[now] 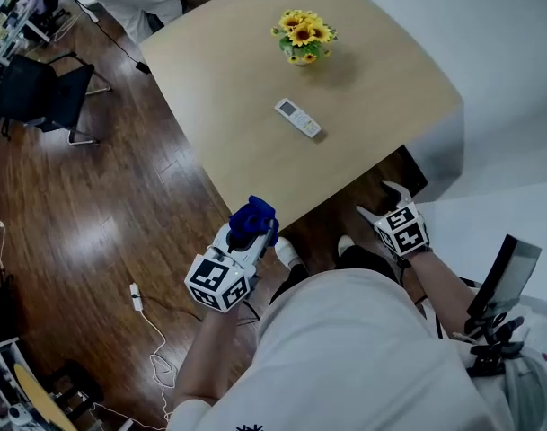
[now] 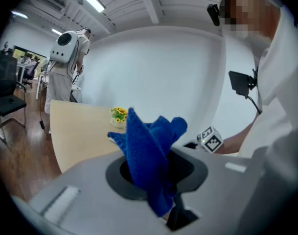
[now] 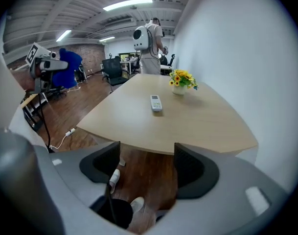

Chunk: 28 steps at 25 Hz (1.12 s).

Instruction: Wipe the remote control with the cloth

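Head view, from the left side: a black office chair (image 1: 41, 97) stands on the dark wooden floor (image 1: 102, 214), well apart from the person. Nearer to the person, a white cable (image 1: 153, 335) lies on this floor.

Next comes the left gripper (image 1: 255, 229), held over the floor just beside the near edge of the tabletop (image 1: 228, 88). Its jaws are pressed onto a blue cloth (image 1: 253, 215). In the left gripper view the cloth stands up between the jaws in bunched folds, and one end of it hangs down toward the camera.

The tabletop is light wood with rounded corners. The remote control (image 1: 297, 118) is white and lies flat near the middle of the tabletop, touched by nothing and well apart from both grippers. Behind it, toward the far edge, stands a small pot of yellow flowers (image 1: 304, 36), near the remote control but not touching it.

On the right, the right gripper (image 1: 382, 204) is also held off the tabletop, over the floor by the near edge. In the right gripper view its jaws are spread wide with nothing between them; only the floor and the table edge show in the gap, and the remote control lies further ahead.
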Motion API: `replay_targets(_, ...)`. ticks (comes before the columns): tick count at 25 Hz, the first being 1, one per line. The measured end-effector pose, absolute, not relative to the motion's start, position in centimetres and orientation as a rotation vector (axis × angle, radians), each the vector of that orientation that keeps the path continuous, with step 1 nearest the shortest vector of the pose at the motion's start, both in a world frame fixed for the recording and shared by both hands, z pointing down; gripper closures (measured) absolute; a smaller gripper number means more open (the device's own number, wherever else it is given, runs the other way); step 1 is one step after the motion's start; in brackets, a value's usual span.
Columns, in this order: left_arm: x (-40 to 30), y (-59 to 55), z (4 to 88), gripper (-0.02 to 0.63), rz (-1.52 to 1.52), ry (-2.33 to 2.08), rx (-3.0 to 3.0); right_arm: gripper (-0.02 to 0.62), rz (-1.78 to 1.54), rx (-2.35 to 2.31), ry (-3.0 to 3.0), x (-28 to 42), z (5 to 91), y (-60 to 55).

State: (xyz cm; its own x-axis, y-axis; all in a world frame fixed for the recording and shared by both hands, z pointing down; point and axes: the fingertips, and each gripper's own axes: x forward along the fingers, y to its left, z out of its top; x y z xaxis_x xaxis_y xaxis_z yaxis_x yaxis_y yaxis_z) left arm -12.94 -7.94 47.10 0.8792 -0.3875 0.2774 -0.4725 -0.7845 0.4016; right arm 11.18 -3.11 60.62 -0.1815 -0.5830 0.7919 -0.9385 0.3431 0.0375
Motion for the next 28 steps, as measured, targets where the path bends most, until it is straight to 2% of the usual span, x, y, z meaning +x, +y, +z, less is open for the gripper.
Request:
replay_targets(10,-10.1,1.2,42.5,0.497,0.208,-0.702,2.634,0.247,0.508,1.283,-2.045,10.6,53.8,4.6)
replay_targets(22,-5.4,15.6,44.2,0.497,0.306,-0.775,2.621,0.247,0.407,1.129,-2.184,12.0,52.6,18.7)
replay_targets(28,-3.8,17.7,43.0,0.498,0.331,-0.704,2.673,0.247,0.417,1.197,-2.183,12.5,51.2,21.3)
